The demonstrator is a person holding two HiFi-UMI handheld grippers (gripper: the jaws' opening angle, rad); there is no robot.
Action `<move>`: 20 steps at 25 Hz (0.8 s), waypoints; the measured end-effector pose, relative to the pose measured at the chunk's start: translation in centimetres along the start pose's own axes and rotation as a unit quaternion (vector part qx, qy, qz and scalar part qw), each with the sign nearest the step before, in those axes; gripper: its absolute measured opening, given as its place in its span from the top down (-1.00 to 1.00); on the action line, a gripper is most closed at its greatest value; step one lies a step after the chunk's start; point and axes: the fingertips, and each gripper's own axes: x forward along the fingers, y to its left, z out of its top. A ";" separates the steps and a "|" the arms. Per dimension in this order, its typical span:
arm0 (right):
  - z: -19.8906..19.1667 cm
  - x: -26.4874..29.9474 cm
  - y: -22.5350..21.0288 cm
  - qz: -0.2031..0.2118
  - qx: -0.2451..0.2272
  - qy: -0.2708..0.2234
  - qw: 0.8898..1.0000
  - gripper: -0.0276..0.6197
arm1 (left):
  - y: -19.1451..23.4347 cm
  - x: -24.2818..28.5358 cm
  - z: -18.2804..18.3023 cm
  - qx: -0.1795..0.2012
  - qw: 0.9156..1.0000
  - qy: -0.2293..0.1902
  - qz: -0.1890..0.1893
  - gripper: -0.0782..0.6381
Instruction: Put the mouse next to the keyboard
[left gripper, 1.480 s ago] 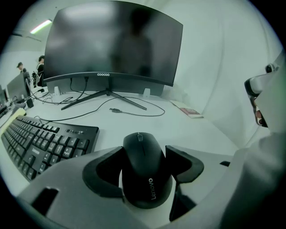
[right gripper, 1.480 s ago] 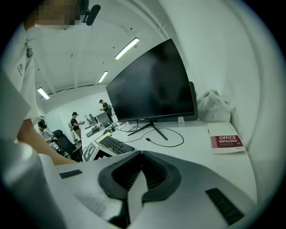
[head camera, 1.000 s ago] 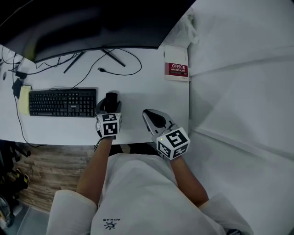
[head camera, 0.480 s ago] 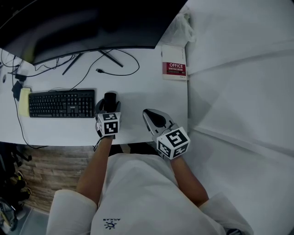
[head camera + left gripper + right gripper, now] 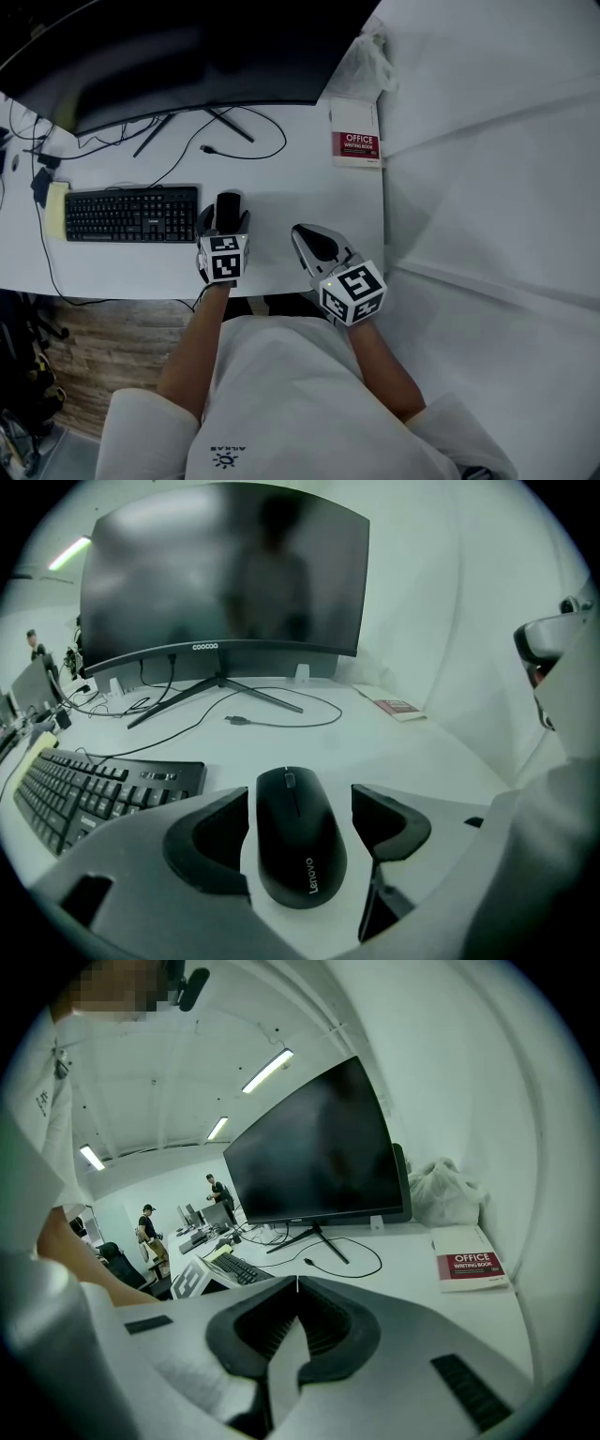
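Mouse [image 5: 298, 836]: set on the desk [image 5: 309, 202], just right of the keyboard [image 5: 131, 214].
Left gripper [image 5: 300, 803]: jaws opening around the mouse, pads off it.
Right gripper [image 5: 296, 1288]: jaws closed together, nothing held, farther right of the keyboard.

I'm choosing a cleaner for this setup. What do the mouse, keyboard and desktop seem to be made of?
Mouse: likely matte black plastic; smooth moulded shell, dull sheen, printed logo.
Keyboard: probably matte black plastic too; separate moulded keys.
Desktop: smooth white, perhaps laminate or painted board; even surface, no grain visible.
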 end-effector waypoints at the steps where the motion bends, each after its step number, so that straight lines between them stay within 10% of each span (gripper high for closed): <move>1: 0.1 0.0 0.1 0.000 -0.001 -0.002 1.000 0.86 | -0.1 -0.3 0.3 0.000 1.000 -0.004 -0.003 -0.16; 10: 1.2 -0.3 1.1 -0.002 -0.005 -0.027 1.000 0.86 | -0.5 -3.5 2.2 0.001 0.999 -0.034 -0.024 -0.13; 20: 2.2 -0.6 1.1 0.002 0.002 -0.055 0.999 0.86 | -0.6 -7.6 5.6 0.003 0.996 -0.084 -0.043 0.40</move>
